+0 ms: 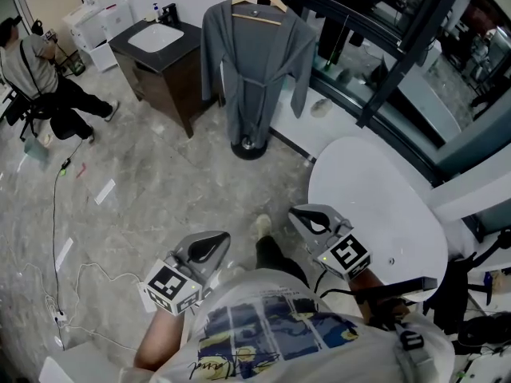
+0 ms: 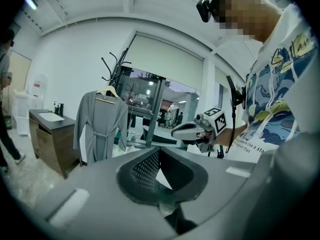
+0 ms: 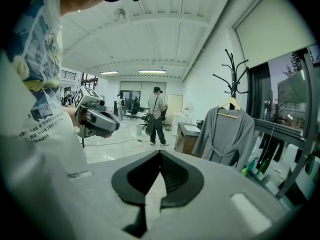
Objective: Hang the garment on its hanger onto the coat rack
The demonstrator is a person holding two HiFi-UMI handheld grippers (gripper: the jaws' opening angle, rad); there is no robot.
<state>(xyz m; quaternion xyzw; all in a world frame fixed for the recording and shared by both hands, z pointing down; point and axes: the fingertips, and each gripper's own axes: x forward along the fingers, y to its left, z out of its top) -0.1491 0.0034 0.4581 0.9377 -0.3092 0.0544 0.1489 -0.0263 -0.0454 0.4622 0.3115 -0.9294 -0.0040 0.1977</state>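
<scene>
A grey robe (image 1: 254,62) hangs on a wooden hanger (image 1: 259,0) at the top of the coat rack, whose round base (image 1: 249,147) stands on the marble floor. In the left gripper view the robe (image 2: 100,124) hangs under the black rack hooks (image 2: 114,66). The right gripper view has the robe (image 3: 227,136) at the right. Both grippers are held close to the person's chest, far from the rack. My left gripper (image 1: 209,247) is shut and empty. My right gripper (image 1: 316,219) is likewise shut, with nothing in it.
A dark vanity with a white sink (image 1: 158,46) stands left of the rack. A white round table (image 1: 379,214) is at the right, by the glass wall (image 1: 399,62). A person (image 1: 40,70) stands far left. Cables (image 1: 56,238) trail on the floor.
</scene>
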